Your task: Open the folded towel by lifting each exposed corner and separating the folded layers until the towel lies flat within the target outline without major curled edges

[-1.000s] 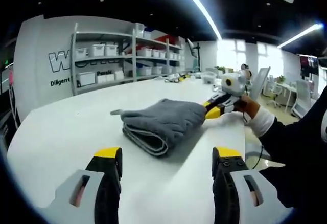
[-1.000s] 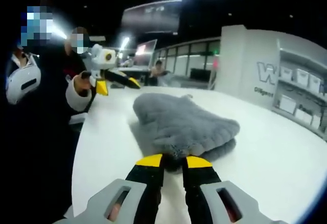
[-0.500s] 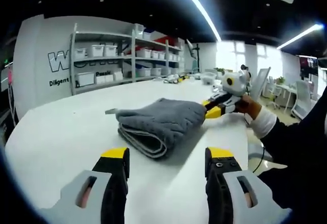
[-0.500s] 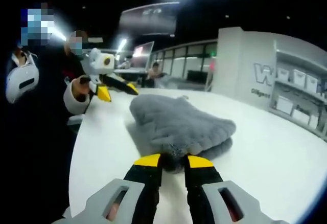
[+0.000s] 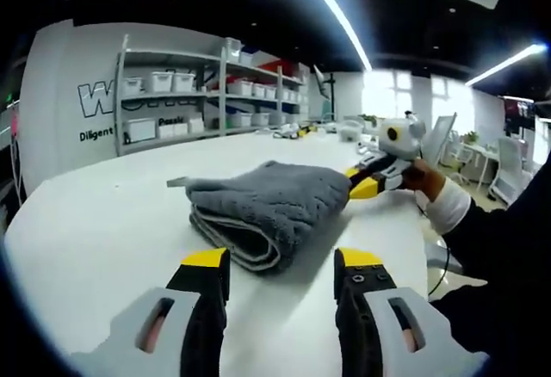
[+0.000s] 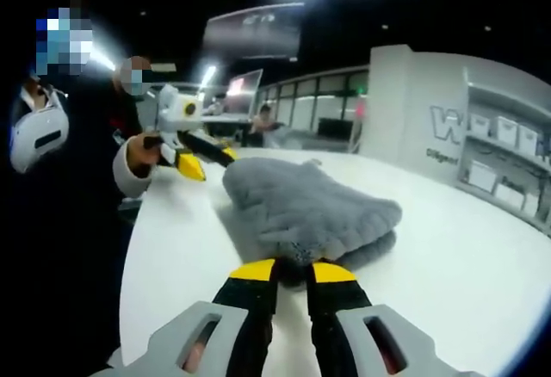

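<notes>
A grey folded towel [image 5: 267,205] lies on the white table [image 5: 103,231], its rounded fold facing the left gripper view. My left gripper [image 5: 282,267] is open, its yellow-tipped jaws just short of that fold. At the towel's right edge my right gripper [image 5: 355,181] is held by a hand in a white cuff. In the right gripper view the towel [image 6: 314,200] stretches away from my right gripper [image 6: 293,272], whose jaws are shut on the towel's near corner. My left gripper [image 6: 209,162] hovers open at the towel's far left edge.
Metal shelves with white bins [image 5: 172,106] stand along the wall behind the table. The shelves [image 6: 508,166] are also at the right in the right gripper view. People stand in the dim background [image 6: 263,119]. The table edge [image 6: 129,248] runs along the left.
My left gripper has moved closer to the towel and its jaws have narrowed a little. The right gripper keeps its hold on the corner; the towel is barely disturbed.
</notes>
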### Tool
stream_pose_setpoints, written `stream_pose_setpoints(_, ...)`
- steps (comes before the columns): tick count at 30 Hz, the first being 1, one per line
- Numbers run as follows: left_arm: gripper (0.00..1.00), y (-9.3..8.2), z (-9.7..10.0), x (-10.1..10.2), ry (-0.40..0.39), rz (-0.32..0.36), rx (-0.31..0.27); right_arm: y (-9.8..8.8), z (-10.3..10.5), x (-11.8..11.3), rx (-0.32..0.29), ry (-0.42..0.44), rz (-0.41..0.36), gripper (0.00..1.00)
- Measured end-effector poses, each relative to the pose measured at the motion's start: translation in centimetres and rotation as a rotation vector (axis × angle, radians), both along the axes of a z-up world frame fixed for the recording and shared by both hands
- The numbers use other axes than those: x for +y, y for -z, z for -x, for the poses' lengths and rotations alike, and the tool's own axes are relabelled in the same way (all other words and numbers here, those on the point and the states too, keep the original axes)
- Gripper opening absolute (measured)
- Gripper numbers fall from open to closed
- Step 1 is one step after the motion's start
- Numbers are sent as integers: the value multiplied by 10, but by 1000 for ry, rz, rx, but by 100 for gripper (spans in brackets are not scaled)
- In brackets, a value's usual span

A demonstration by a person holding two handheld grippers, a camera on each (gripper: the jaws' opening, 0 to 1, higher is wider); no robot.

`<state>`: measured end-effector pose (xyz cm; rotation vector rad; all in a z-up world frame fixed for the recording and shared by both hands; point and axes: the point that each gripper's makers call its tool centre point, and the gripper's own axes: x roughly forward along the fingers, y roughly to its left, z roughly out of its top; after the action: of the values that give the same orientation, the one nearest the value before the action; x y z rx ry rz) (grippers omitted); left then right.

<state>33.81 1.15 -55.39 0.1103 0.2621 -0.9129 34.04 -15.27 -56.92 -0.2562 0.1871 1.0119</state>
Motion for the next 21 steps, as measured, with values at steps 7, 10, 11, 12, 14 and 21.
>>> stream_pose_setpoints(7, 41, 1, -3, -6, 27, -5, -5, -1, 0, -1, 1, 12, -7, 9)
stream_pose_setpoints(10, 38, 1, -4, -8, 36, -11, -17, -1, -1, 0, 2, 14, -10, 8)
stream_pose_setpoints(11, 38, 1, -5, -8, 38, -9, -19, 0, -1, 1, 4, 13, -9, 8)
stream_pose_setpoints(12, 37, 0, -6, -10, 42, -2, -14, 0, -1, 2, 4, 15, -8, 8)
stream_pose_setpoints(14, 35, 0, -7, -10, 45, 5, -5, 0, -1, 2, 5, 16, -10, 8)
stream_pose_setpoints(21, 27, 6, -11, -16, 59, -5, -5, 3, 0, 6, 40, 4, -22, 5)
